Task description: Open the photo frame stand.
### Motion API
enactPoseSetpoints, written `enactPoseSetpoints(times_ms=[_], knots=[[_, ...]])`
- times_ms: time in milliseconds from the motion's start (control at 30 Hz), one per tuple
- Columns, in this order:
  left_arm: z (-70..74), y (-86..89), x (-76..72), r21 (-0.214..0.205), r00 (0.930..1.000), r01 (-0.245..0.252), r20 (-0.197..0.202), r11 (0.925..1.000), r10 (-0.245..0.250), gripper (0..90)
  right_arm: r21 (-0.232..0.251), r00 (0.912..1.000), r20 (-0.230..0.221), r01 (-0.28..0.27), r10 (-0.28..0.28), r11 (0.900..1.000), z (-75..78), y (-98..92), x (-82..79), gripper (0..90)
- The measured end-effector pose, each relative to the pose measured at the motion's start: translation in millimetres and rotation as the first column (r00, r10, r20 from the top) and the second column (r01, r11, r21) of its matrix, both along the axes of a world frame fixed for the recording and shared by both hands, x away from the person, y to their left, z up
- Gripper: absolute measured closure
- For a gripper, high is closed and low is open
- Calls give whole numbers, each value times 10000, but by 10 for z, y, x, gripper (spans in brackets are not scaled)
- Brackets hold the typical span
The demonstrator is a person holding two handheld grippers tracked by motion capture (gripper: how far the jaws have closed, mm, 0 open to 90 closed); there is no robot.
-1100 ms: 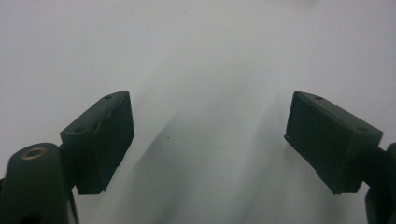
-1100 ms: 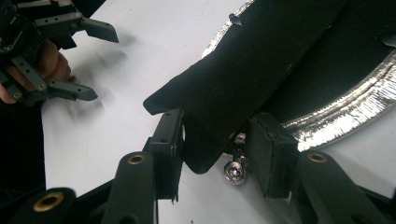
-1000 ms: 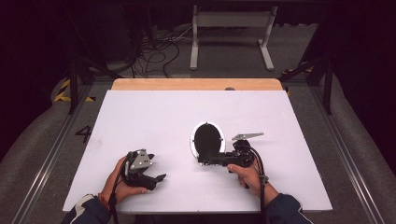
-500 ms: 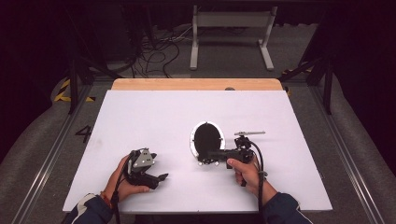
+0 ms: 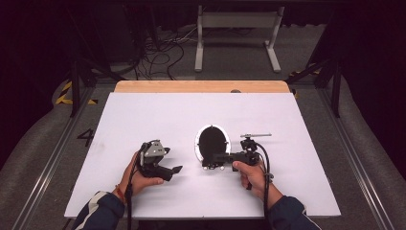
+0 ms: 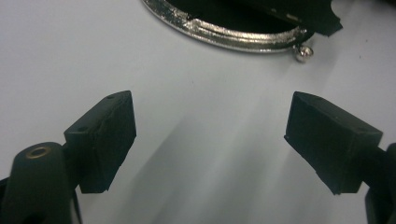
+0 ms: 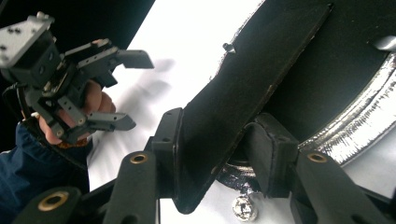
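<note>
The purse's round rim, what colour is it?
Shiny silver, around the black purse; the rim shows best in the left gripper view.

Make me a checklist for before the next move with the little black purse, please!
1. Right gripper has the purse: ok. Its jaws have just been closing, with the purse's black wall between the pads.
2. Left gripper is open: ok, nothing between its pads.
3. Left gripper points at the silver frame: ok, the frame lies just ahead.
4. Left gripper is apart from the purse: ok, white table shows between them.
5. Right grip is firm enough for a pull: cannot tell.
</note>
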State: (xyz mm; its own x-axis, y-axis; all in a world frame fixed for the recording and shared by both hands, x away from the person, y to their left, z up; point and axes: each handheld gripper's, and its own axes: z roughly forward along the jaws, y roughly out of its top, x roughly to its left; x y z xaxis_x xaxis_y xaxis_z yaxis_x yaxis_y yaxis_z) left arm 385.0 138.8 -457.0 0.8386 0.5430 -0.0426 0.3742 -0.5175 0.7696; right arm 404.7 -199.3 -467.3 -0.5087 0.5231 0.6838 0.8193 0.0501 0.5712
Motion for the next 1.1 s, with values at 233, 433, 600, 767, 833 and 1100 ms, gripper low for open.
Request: enactPoseSetpoints(times_ms=[233, 433, 600, 767, 833, 1100], knots=[[-54, -224, 202, -240, 9990, 144, -413, 9996, -154, 174, -116, 9995, 212, -215, 218, 9997, 8, 3, 0, 604], [-84, -329, 370, -930, 9938, 151, -1079, 9956, -251, 170, -361, 9960, 725, -491, 516, 9981, 32, 6, -19, 611], [-87, -343, 508, -1456, 9895, 47, -1420, 9893, -256, 177, -580, 9902, 1186, -668, 733, 9961, 49, 16, -34, 612], [-94, -392, 569, -1955, 9773, -280, -2112, 9803, -142, 193, -811, 9838, 1535, -811, 929, 9934, 58, 20, -49, 611], [-103, -406, 586, -2081, 9741, -338, -2255, 9775, -143, 197, -809, 9828, 1581, -829, 949, 9933, 57, 20, -55, 611], [-121, -472, 601, -2162, 9557, -158, -2903, 9762, -488, 287, -946, 9756, 1921, -896, 1064, 9915, 67, 27, -67, 611]])
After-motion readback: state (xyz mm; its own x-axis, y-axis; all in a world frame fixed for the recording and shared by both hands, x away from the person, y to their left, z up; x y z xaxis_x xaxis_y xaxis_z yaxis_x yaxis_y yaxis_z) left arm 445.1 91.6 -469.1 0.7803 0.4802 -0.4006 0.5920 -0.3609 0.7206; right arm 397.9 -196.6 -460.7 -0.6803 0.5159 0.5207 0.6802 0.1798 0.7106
